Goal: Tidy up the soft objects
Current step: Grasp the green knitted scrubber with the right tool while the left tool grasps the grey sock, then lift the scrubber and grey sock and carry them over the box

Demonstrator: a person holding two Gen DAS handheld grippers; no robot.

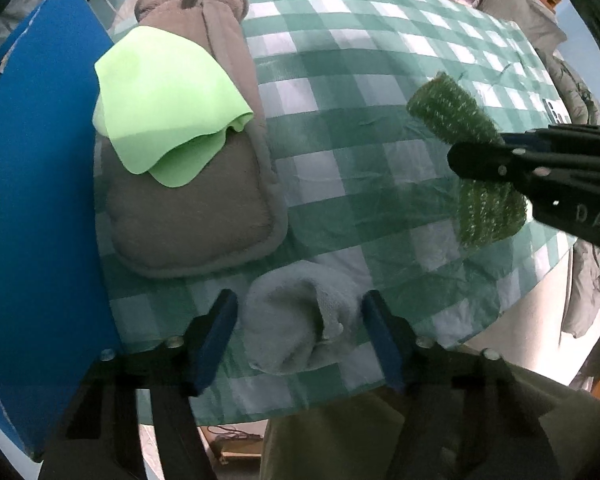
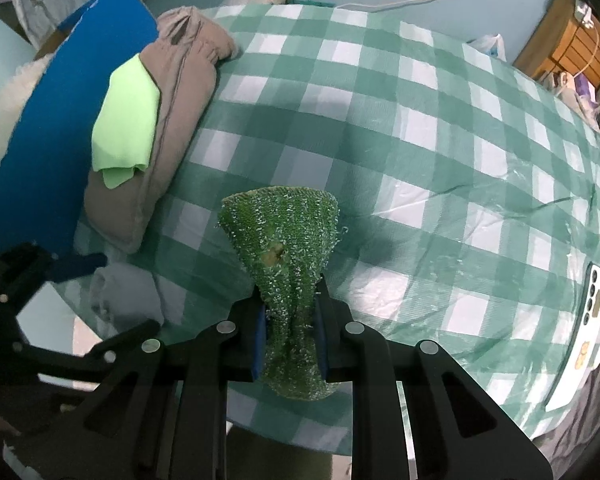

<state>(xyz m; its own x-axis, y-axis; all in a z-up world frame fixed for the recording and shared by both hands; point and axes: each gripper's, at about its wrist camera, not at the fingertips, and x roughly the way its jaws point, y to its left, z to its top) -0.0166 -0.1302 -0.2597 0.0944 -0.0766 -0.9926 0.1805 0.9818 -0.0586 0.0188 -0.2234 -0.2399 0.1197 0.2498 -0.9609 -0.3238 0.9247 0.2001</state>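
Observation:
My left gripper (image 1: 300, 312) points down at the checked table with a rolled pale grey cloth (image 1: 288, 340) between its blue pads. The jaws stand open, and a thin gap shows at the left pad. My right gripper (image 2: 290, 332) is shut on a dark green fuzzy cloth (image 2: 280, 232), pinched at its middle and held off the table. In the left wrist view that green cloth (image 1: 448, 112) hangs at the right, above and below the right gripper (image 1: 472, 160). The grey roll (image 2: 116, 292) lies near the table's front left edge.
A grey-brown cushion (image 1: 188, 208) lies at the table's left with a light green cloth (image 1: 160, 108) draped on it. A blue board (image 1: 40, 200) stands against the left edge. A white phone (image 2: 592, 300) lies at the right edge of the green checked tablecloth (image 2: 420, 140).

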